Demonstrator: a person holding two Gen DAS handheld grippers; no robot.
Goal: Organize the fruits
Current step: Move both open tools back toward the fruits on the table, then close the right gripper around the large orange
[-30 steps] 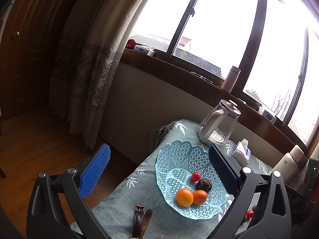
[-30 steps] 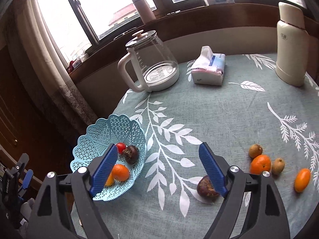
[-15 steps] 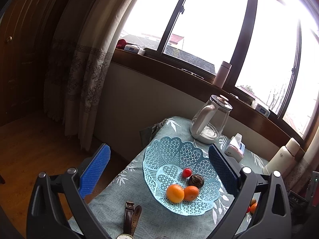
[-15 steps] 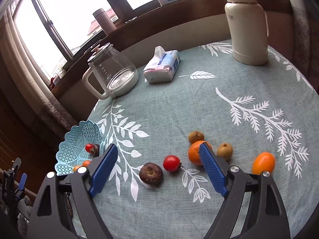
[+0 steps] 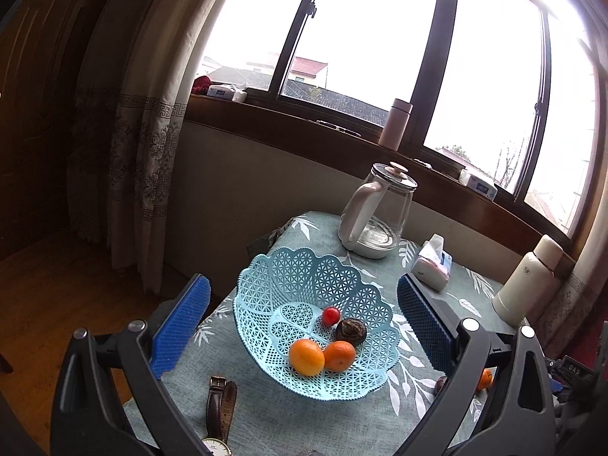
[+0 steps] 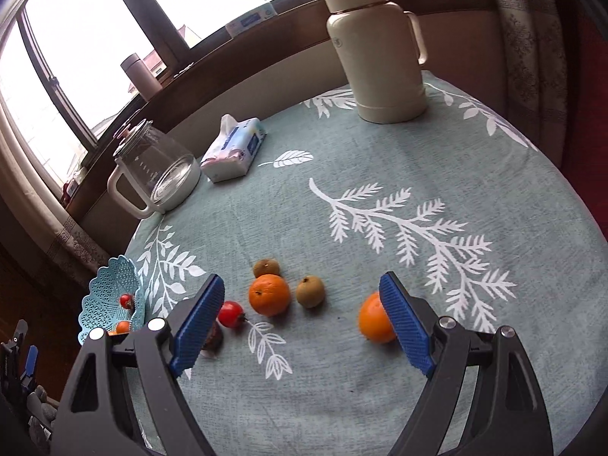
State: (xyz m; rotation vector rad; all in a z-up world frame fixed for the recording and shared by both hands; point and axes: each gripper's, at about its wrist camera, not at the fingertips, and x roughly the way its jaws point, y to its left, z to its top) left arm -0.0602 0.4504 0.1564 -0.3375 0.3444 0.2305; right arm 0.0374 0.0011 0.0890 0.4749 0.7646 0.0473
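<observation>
Right wrist view: the table (image 6: 380,159), under a teal leaf-print cloth, carries a cream thermos (image 6: 376,49) at the far right, a glass kettle (image 6: 159,171) at the far left, and a tissue pack (image 6: 233,150) between them, all set back, which leaves the near half free for sorting. The pale blue basket (image 5: 315,300) sits at the table's near left edge, likely as the collecting place; it already holds two oranges, a dark round fruit and a small red one. The right hand-held gripper (image 6: 302,323) hangs above the loose fruit with its jaws spread wide and nothing between them. Near it lie an orange (image 6: 269,294), an oval orange fruit (image 6: 374,319) just beside the right pad, two brown kiwi-like fruits (image 6: 310,291), a red tomato (image 6: 230,314) and a dark fruit mostly hidden behind the left pad. The left hand-held gripper (image 5: 304,323) hovers over the basket, equally wide open and empty. A wristwatch (image 5: 220,410) lies nearest, beside the basket.
</observation>
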